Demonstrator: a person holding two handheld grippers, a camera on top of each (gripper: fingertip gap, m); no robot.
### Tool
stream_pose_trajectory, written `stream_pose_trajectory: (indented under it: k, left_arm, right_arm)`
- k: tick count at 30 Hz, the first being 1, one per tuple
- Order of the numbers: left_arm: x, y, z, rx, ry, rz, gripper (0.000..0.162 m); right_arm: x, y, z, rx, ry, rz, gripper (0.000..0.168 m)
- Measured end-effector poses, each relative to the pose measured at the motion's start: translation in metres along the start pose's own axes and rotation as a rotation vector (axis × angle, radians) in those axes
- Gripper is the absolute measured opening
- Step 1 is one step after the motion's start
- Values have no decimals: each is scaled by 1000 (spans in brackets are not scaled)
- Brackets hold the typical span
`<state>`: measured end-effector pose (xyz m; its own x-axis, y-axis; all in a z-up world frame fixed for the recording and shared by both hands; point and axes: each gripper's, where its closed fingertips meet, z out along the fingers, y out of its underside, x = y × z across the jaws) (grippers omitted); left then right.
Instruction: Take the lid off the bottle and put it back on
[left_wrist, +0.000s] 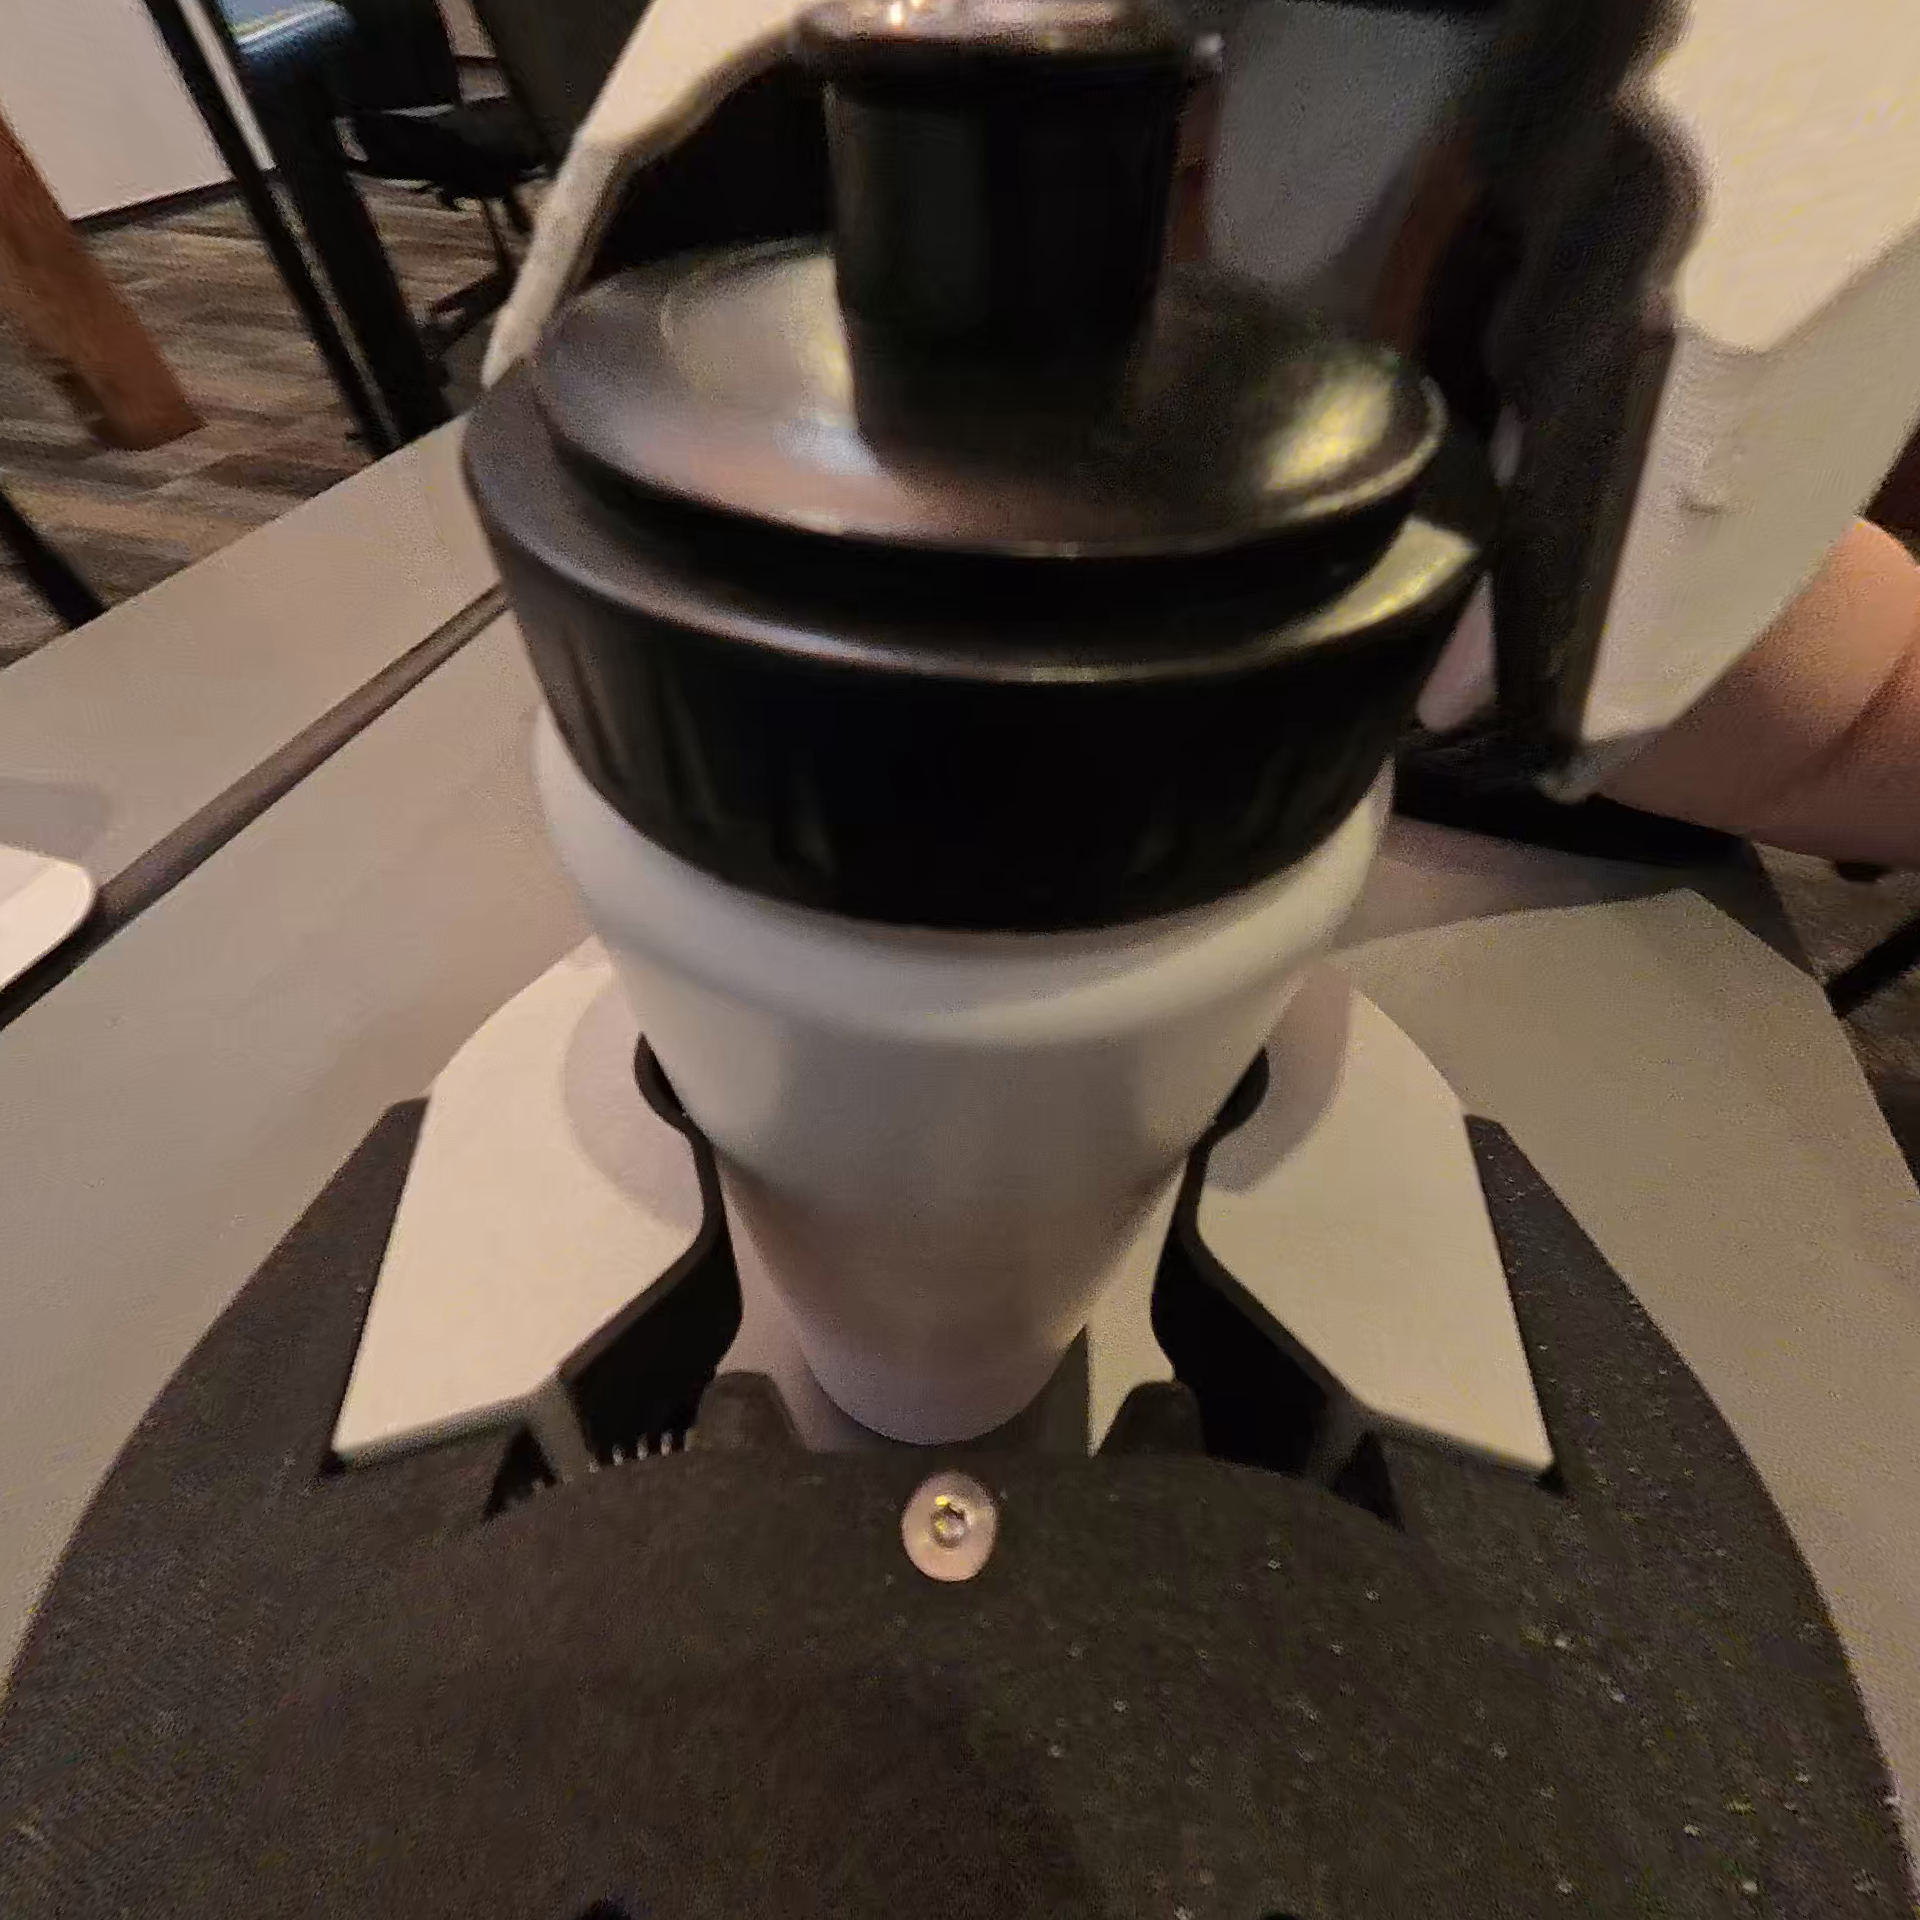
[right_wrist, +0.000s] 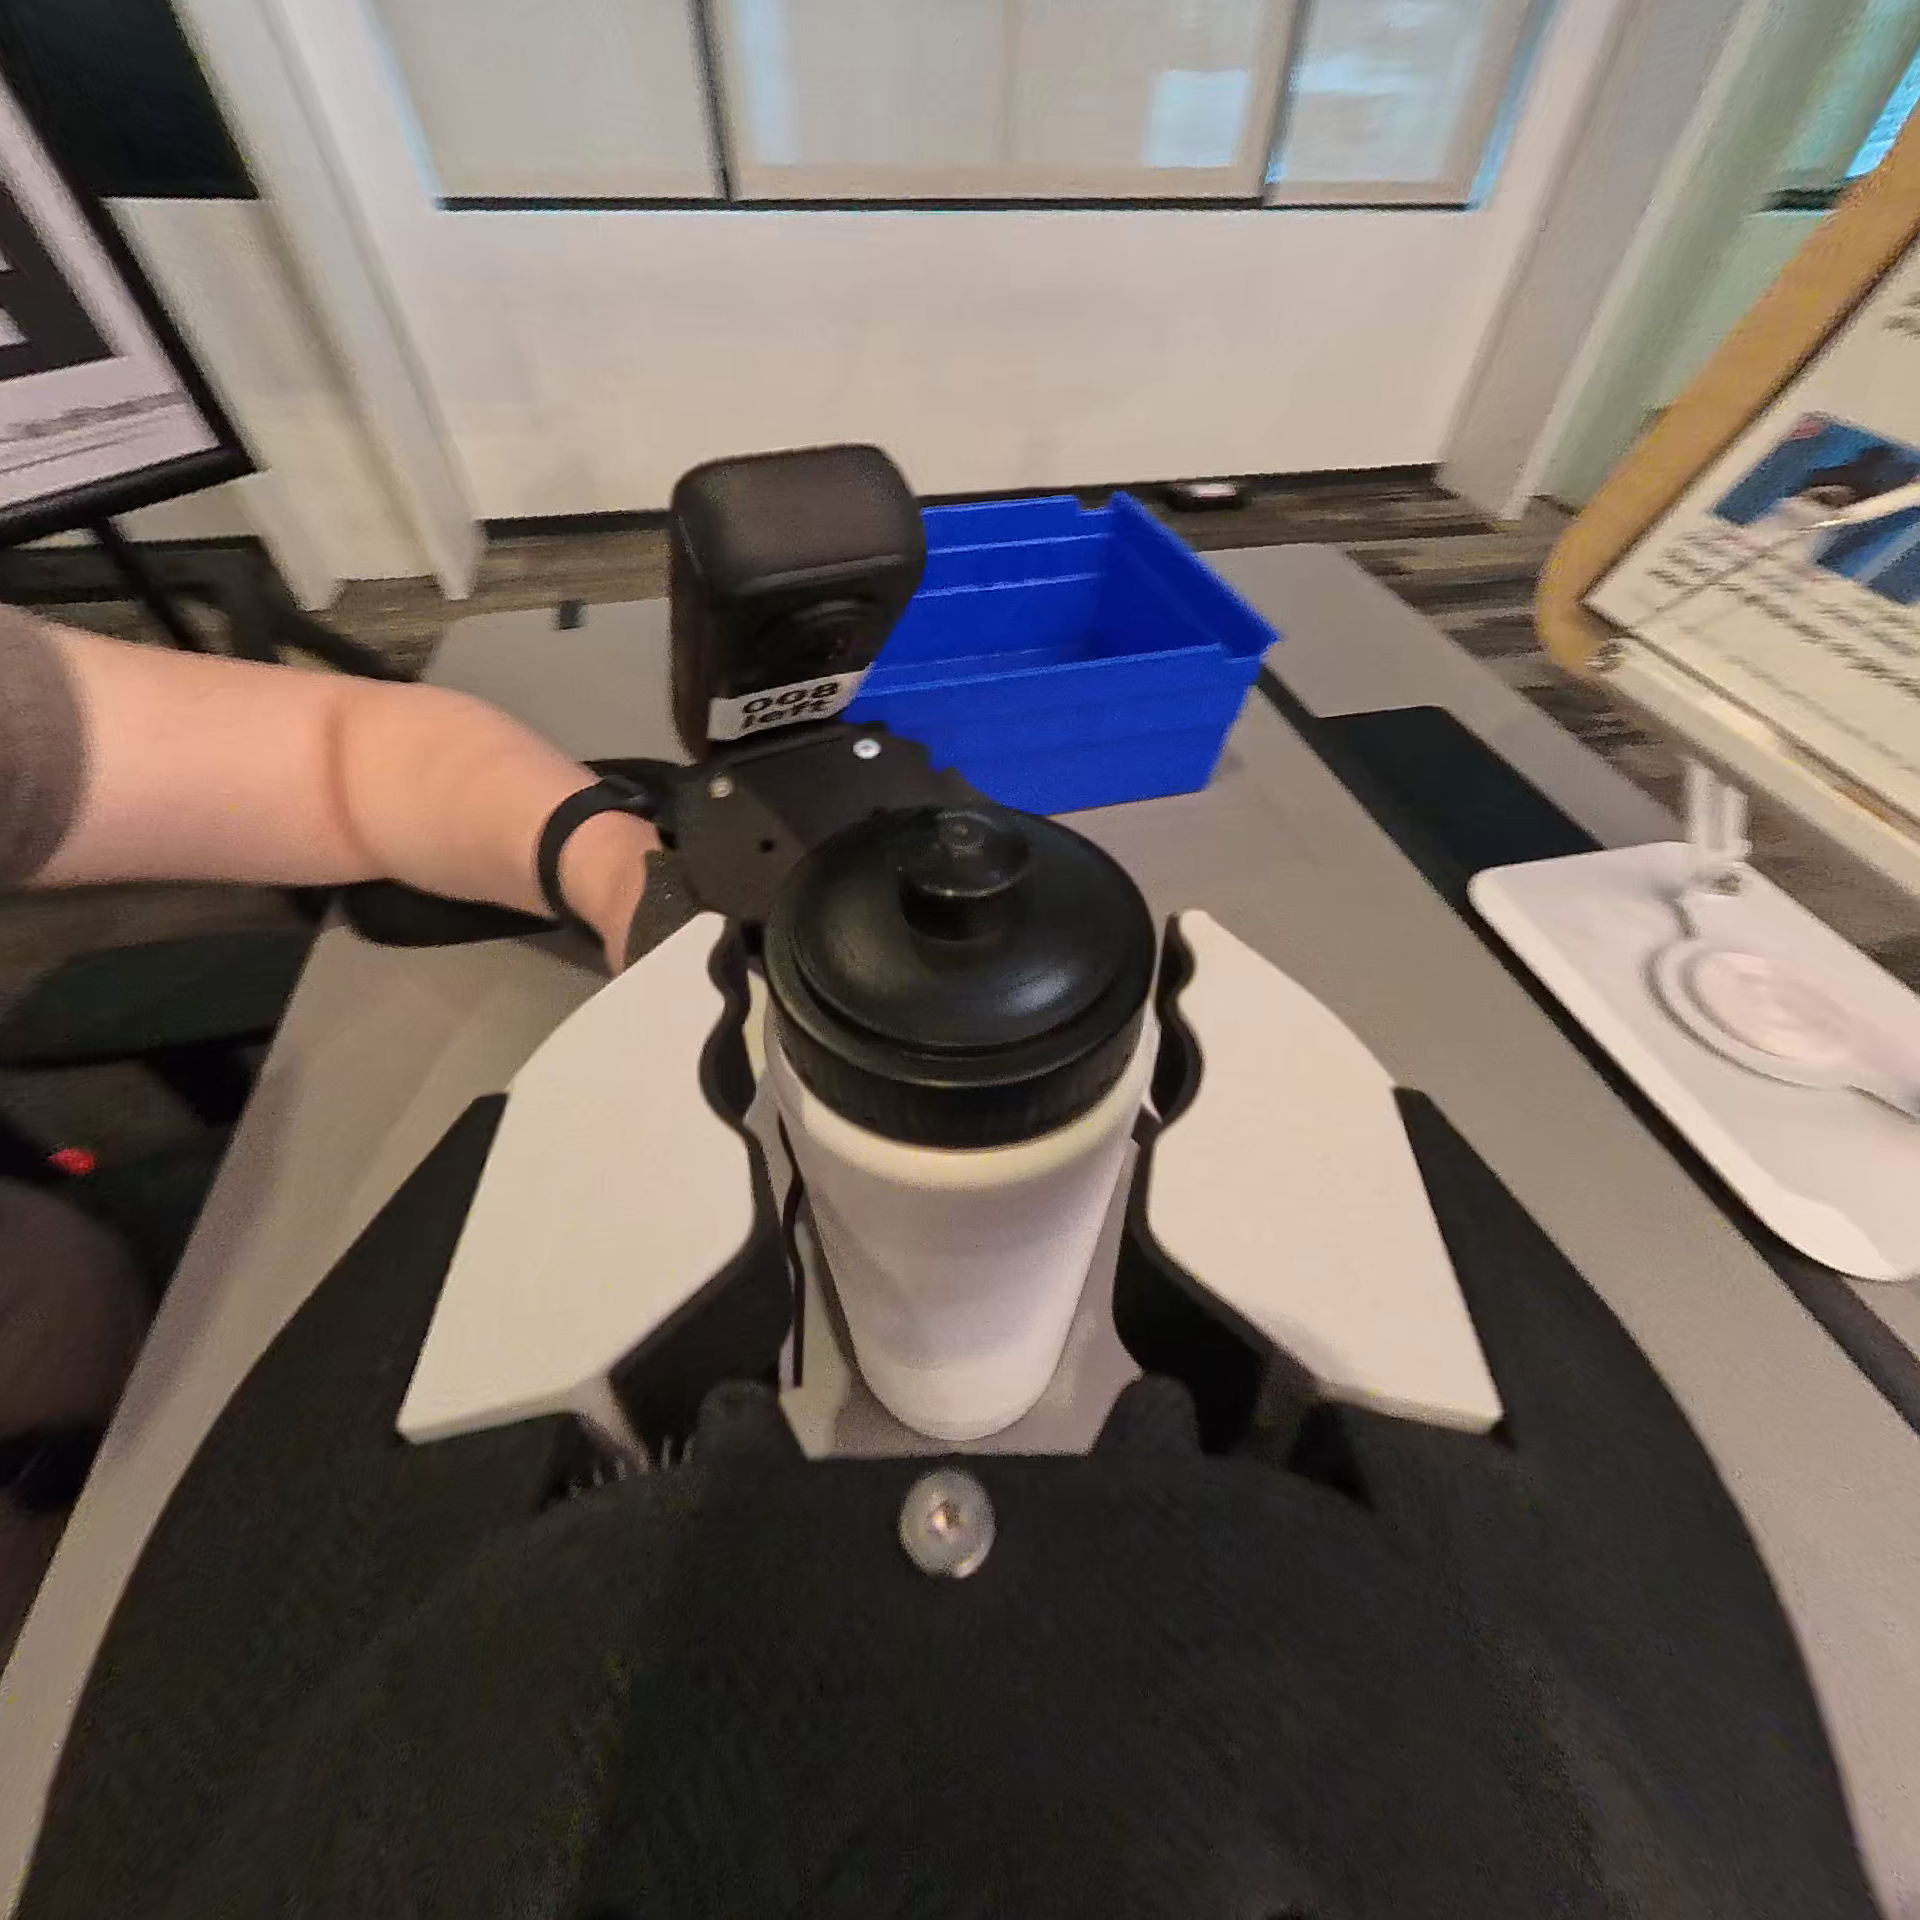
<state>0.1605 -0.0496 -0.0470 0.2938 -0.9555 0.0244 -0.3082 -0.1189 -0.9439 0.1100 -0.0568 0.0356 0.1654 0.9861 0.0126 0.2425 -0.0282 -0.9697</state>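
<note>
1. Surface (right_wrist: 1403, 790): grey tabletop, spreads under and ahead of both claws; carries every item below.

2. Blue bin (right_wrist: 1049, 665): open plastic tray, ahead of the right claw and beyond the bottle, well apart from it. Looks empty. Not in the way.

3. White stand base (right_wrist: 1704, 1101): flat white plate with a thin upright, to the right of the right claw, apart from the bottle. It holds a framed board above. No obstruction judged.

4. Bottle (right_wrist: 935, 1257): white body, upright on the surface, standing between the fingers of both claws, which come at it from different sides.

5. Left claw (left_wrist: 951, 1195): fingers pressed against the white body below the shoulder, pinching the bottle. Seen past the bottle in the right wrist view, with a person's hand behind it.

6. Right claw (right_wrist: 951, 1049): fingers spread either side of the lid and neck; a narrow gap shows at the right finger, and contact on the left finger cannot be told. Judged not yet clamped.

7. Lid (right_wrist: 961, 997): black screw cap with a pull spout, seated on the bottle.

Progress, as judged: bottle steadied, lid on; whether unscrewing is still ahead or the lid is already refitted cannot be told.
</note>
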Motion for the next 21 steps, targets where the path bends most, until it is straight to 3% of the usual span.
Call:
stream_pose_trajectory:
  k: [5, 14, 21]
  left_arm:
    - [7, 0, 0, -1, 40, 19, 100]
    - [-17, 2, -6, -14, -174, -60, 100]
    - [-19, 3, -5, -25, -174, -18, 100]
  right_arm:
    - [-4, -1, 0, 38, -46, -33, 73]
    - [10, -4, 10, 63, 197, 39, 74]
    - [13, -3, 8, 39, 209, 26, 73]
